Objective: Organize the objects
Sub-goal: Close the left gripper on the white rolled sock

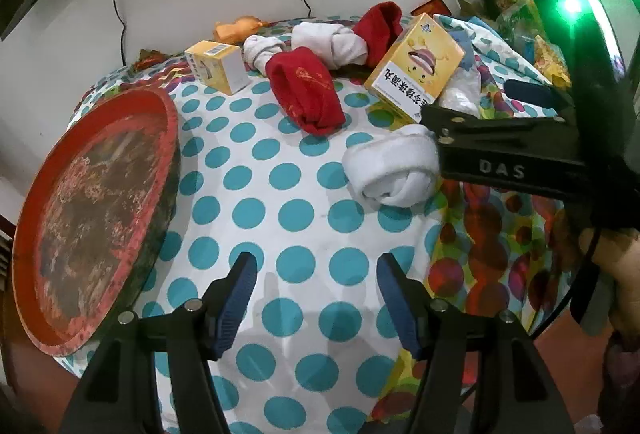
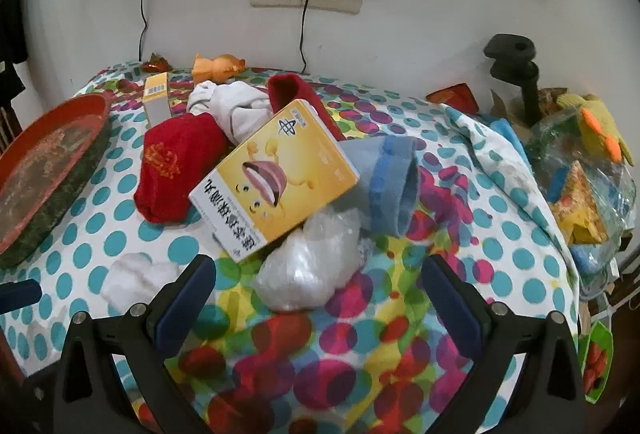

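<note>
Left gripper held open, empty, above the cloth. Right gripper spread wide, empty, near the bag. Red tray contents indistinct.

Tablecloth: matt dotted cloth. Red tray: worn, scuffed finish. Socks: soft knit. Yellow box: glossy card. Bag: crinkled clear plastic.
</note>
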### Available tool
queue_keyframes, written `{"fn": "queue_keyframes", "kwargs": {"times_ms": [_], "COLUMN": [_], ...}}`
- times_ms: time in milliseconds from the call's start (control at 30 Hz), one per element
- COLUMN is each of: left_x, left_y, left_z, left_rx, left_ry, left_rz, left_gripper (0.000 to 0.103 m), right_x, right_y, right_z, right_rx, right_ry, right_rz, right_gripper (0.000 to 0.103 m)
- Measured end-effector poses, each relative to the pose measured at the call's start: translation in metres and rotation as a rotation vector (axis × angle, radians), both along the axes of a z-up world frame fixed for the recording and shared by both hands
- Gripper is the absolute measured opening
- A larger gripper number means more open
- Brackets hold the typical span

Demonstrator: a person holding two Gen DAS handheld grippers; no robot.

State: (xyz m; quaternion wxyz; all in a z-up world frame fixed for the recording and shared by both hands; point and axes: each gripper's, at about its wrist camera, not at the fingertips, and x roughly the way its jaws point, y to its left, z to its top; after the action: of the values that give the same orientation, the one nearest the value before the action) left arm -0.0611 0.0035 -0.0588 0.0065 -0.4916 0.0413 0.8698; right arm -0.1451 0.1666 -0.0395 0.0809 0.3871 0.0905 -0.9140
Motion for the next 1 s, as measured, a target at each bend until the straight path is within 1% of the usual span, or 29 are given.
{"fn": "queue_keyframes", "kwargs": {"times_ms": [33, 100, 167, 200, 267, 300, 367, 400, 467, 567, 667, 767, 833, 967, 1000], "left_x": [-0.001, -0.004, -0.008, -0.009, -0.012, -0.013, -0.015, -0.016, -0.017, -0.019, -0.021, -0.023, -0.026, -0.033, -0.036], "left_y": [0.001, 0.002, 0.003, 0.003, 0.003, 0.003, 0.003, 0.003, 0.003, 0.004, 0.007, 0.010, 0.011, 0.013, 0.014], "left_z": [0.000, -0.002, -0.005, -0.006, -0.007, -0.007, -0.008, -0.008, -0.008, -0.008, -0.009, -0.009, -0.009, -0.009, -0.008], "left_rx": [0.003, 0.008, 0.020, 0.029, 0.038, 0.045, 0.048, 0.052, 0.063, 0.062, 0.057, 0.069, 0.090, 0.142, 0.141], "left_ry": [-0.001, -0.005, -0.019, -0.024, -0.027, -0.026, -0.029, -0.030, -0.028, -0.022, -0.027, -0.022, -0.026, -0.024, -0.018], "left_rz": [-0.005, -0.014, -0.021, -0.021, -0.018, -0.020, -0.022, -0.021, -0.025, -0.027, -0.031, -0.051, -0.063, -0.076, -0.074], "left_gripper": [0.064, 0.064, 0.064, 0.064, 0.064, 0.064, 0.064, 0.064, 0.064, 0.064, 0.064, 0.064, 0.064, 0.064, 0.064], "right_x": [-0.002, -0.009, -0.014, -0.017, -0.019, -0.020, -0.023, -0.024, -0.025, -0.023, -0.021, -0.021, -0.022, -0.025, -0.026], "right_y": [-0.001, -0.003, -0.003, -0.002, -0.001, -0.001, 0.000, 0.000, 0.004, 0.008, 0.012, 0.022, 0.029, 0.046, 0.049], "right_z": [-0.001, -0.004, -0.007, -0.008, -0.009, -0.009, -0.012, -0.013, -0.017, -0.016, -0.015, -0.014, -0.014, -0.015, -0.015], "right_rx": [0.007, 0.020, 0.013, 0.000, -0.014, -0.021, -0.033, -0.039, -0.064, -0.084, -0.073, -0.049, -0.042, -0.089, -0.100], "right_ry": [0.001, -0.002, -0.017, -0.027, -0.032, -0.034, -0.049, -0.057, -0.075, -0.068, -0.053, -0.038, -0.037, -0.051, -0.056], "right_rz": [-0.002, -0.003, 0.005, 0.011, 0.018, 0.022, 0.034, 0.039, 0.048, 0.050, 0.045, 0.018, 0.000, -0.045, -0.054], "right_gripper": [0.101, 0.093, 0.084, 0.080, 0.069, 0.066, 0.053, 0.051, 0.049, 0.047, 0.046, 0.046, 0.046, 0.046, 0.046]}}
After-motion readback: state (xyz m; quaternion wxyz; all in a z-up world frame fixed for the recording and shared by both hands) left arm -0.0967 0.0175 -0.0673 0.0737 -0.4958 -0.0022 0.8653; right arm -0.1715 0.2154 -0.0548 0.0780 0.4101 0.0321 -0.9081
